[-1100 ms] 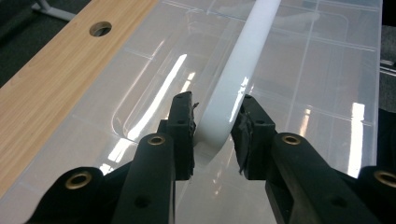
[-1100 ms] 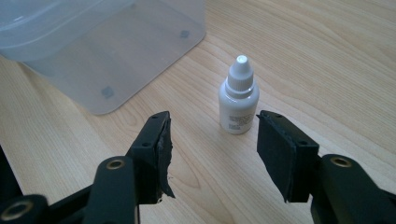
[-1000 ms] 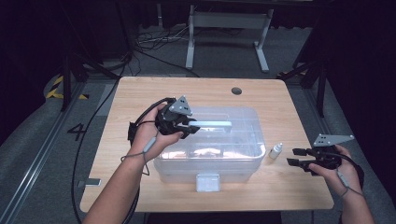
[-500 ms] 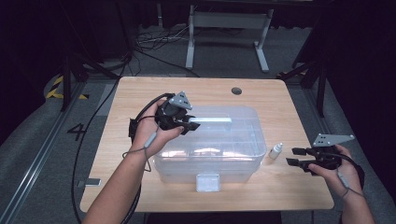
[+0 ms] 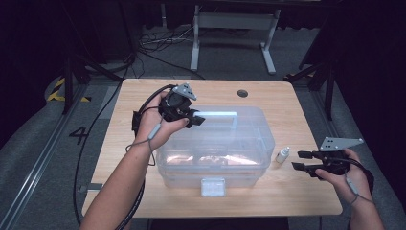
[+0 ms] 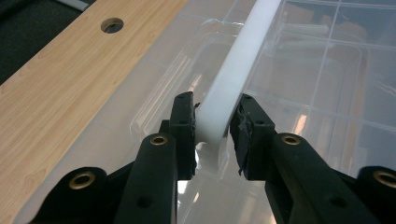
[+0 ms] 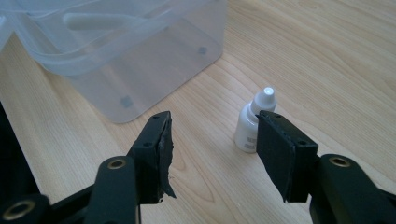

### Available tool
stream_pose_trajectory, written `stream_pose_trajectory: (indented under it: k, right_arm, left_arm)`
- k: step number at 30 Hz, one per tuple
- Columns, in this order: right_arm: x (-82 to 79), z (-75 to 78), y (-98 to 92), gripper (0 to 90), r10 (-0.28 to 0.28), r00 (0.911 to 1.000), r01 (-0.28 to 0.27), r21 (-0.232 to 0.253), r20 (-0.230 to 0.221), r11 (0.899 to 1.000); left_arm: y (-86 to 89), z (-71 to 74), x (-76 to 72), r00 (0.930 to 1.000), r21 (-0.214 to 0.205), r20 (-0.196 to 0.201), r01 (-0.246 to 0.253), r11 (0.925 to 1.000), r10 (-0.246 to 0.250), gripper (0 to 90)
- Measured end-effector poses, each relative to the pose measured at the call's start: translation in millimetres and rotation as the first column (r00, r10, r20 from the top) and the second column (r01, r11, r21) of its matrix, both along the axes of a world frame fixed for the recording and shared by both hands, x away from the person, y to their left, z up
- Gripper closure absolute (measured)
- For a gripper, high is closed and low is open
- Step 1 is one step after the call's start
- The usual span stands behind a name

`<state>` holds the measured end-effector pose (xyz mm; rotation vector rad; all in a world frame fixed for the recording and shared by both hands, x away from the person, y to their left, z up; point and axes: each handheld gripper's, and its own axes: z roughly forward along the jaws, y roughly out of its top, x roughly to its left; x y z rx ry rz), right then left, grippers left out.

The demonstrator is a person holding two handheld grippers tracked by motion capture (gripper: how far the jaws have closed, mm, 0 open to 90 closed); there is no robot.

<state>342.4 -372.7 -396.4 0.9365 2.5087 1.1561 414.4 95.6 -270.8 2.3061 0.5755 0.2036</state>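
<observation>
high view: fixed above the near table edge, facing forward and down, distant. left gripper view: close along its jaws onto the box handle. right gripper view: low, close; shares the clear box and small bottle with the high view.

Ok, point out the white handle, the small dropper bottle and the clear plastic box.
white handle (image 6: 233,79), left gripper view, on the bar just beyond the pads.
small dropper bottle (image 7: 248,126), right gripper view, on its white body.
clear plastic box (image 5: 249,167), high view, on its front wall.
</observation>
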Motion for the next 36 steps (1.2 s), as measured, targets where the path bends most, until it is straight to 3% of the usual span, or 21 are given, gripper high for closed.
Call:
stream_pose_trajectory:
  k: [8,18,21,28,29,33,36]
  right_arm:
    - [-4.5,9.3,6.7,48.3,0.032,0.9991,-0.032,0.013,0.030,0.999]
    - [-9.7,16.8,17.0,53.5,0.058,0.9976,-0.059,0.033,0.037,0.998]
    - [-12.4,21.5,21.2,59.7,0.082,0.9962,-0.083,0.049,0.031,0.995]
    - [-21.1,35.9,36.9,76.0,0.133,0.9885,-0.139,0.096,0.072,0.986]
    - [-21.1,35.9,36.9,76.0,0.133,0.9885,-0.139,0.096,0.072,0.986]
    - [-20.7,36.6,49.5,89.6,0.176,0.9795,-0.189,0.138,0.098,0.972]
    - [-18.4,31.2,60.5,90.0,0.178,0.9782,-0.194,0.159,0.107,0.968]
  left_arm:
    - [3.0,5.1,16.3,0.9995,-0.036,-0.031,-0.001,0.9994,0.000,71.4]
    - [2.6,13.4,36.6,0.9974,-0.029,-0.072,-0.007,0.9995,0.005,71.4]
    - [2.5,14.4,39.2,0.9971,-0.027,-0.076,-0.008,0.9996,0.006,71.5]
    - [2.4,14.6,40.5,0.9969,-0.028,-0.079,-0.009,0.9996,0.007,71.5]
    - [2.4,14.6,40.5,0.9969,-0.028,-0.079,-0.009,0.9996,0.007,71.5]
    - [2.4,14.7,41.1,0.9965,-0.027,-0.083,-0.009,0.9996,0.007,71.6]
    - [2.3,14.9,41.6,0.9962,-0.028,-0.087,-0.011,0.9996,0.008,71.5]
